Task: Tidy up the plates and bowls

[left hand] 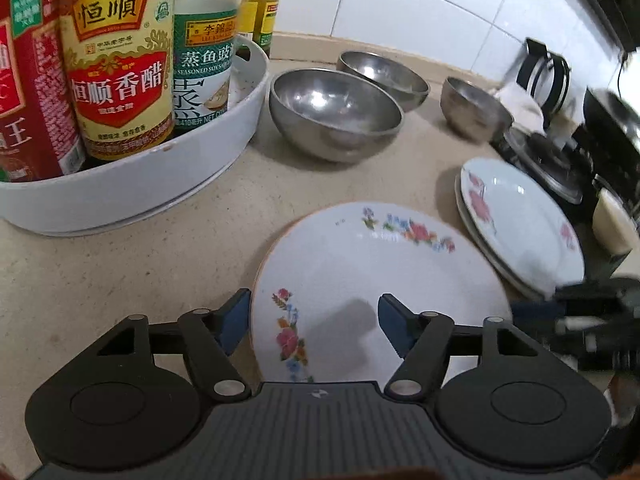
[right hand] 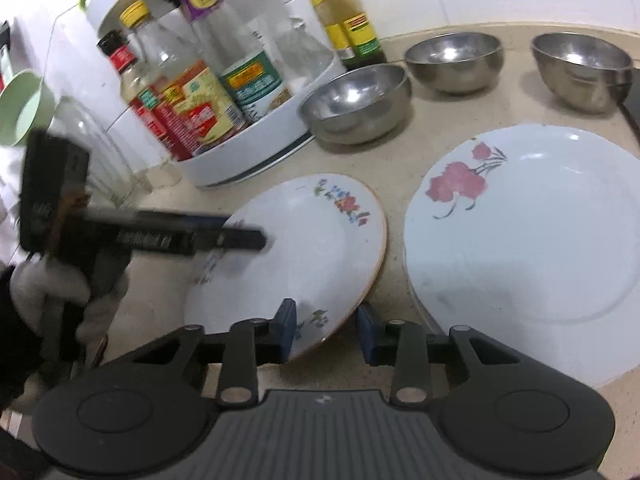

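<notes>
Your left hand-held gripper is straddling the small flowered plate with fingers apart; your right hand-held gripper, fingers also apart, is bracketing its rim.

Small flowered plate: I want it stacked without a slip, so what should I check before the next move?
1. Small flowered plate rim between right gripper fingers: ok.
2. Right gripper closed on the rim: not ok, gap shows.
3. Left gripper open: ok.
4. Left gripper clear of the plate: not ok, one finger overhangs it.
5. Large plate stack free on top: ok.
6. Steel bowls out of the way: ok.
</notes>
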The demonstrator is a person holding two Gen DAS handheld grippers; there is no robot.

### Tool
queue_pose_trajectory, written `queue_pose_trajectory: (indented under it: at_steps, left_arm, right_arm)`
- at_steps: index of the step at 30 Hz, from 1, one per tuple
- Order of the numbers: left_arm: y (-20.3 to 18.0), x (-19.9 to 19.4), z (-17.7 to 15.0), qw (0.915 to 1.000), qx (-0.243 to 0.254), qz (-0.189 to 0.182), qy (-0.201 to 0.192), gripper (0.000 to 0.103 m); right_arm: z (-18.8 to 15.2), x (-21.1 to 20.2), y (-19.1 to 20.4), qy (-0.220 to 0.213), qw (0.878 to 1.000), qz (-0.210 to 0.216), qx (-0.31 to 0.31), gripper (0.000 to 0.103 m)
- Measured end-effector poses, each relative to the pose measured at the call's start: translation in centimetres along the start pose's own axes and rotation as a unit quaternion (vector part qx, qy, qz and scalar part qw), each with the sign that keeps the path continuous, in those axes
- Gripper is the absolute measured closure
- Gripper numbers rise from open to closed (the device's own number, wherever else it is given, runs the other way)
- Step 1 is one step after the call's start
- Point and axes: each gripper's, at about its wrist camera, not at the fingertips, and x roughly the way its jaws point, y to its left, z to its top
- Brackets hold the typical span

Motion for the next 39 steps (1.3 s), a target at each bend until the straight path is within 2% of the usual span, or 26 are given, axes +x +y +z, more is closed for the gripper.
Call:
queue_pose_trajectory:
  at_steps: [2, 4, 7, 15, 19, 23, 33, 39]
  left_arm:
    - [-0.1, -0.5, -0.5, 0.9998, -0.006, 0.017, -0.004, 0.042]
    - [0.0, -0.8, -0.8, 0.9996, -0.014, 0.024, -0.008, 0.050]
    - [0.8, -1.7, -1.2, 0.9990, -0.039, 0.016, -0.011, 0.054]
    - [1.5, -3.6, -2.4, 0.9958, -0.088, -0.004, -0.023, 0.054]
    - [1.3, -3.8, -2.5, 0.9951, -0.095, 0.002, -0.026, 0.054]
    - [1.4, -4.3, -2.2, 0.9937, -0.107, -0.002, -0.035, 0.054]
    - [-0.5, -4.1, -0.4, 0.9950, -0.085, -0.017, -0.049, 0.054]
    - [-2.0, -3.4, 0.9, 0.9954, -0.071, -0.039, -0.052, 0.054]
  right_arm:
    - [0.1, 0.0, -0.6, -0.006, 1.000, -0.002, 0.023, 0.081]
    - [0.2, 0.2, -0.4, -0.005, 1.000, -0.012, 0.019, 0.081]
    - [0.4, 0.2, -0.2, -0.005, 1.000, -0.018, 0.010, 0.081]
    - [0.9, 0.3, -0.3, 0.003, 1.000, -0.013, 0.009, 0.081]
    - [1.2, 0.4, 0.0, 0.001, 1.000, -0.011, 0.002, 0.081]
    - [1.6, 0.3, -0.2, 0.000, 1.000, 0.003, 0.019, 0.081]
    - [2.3, -1.6, -1.1, -0.020, 0.999, -0.004, 0.036, 0.081]
    - [2.7, -3.6, -2.1, -0.041, 0.998, -0.014, 0.048, 0.081]
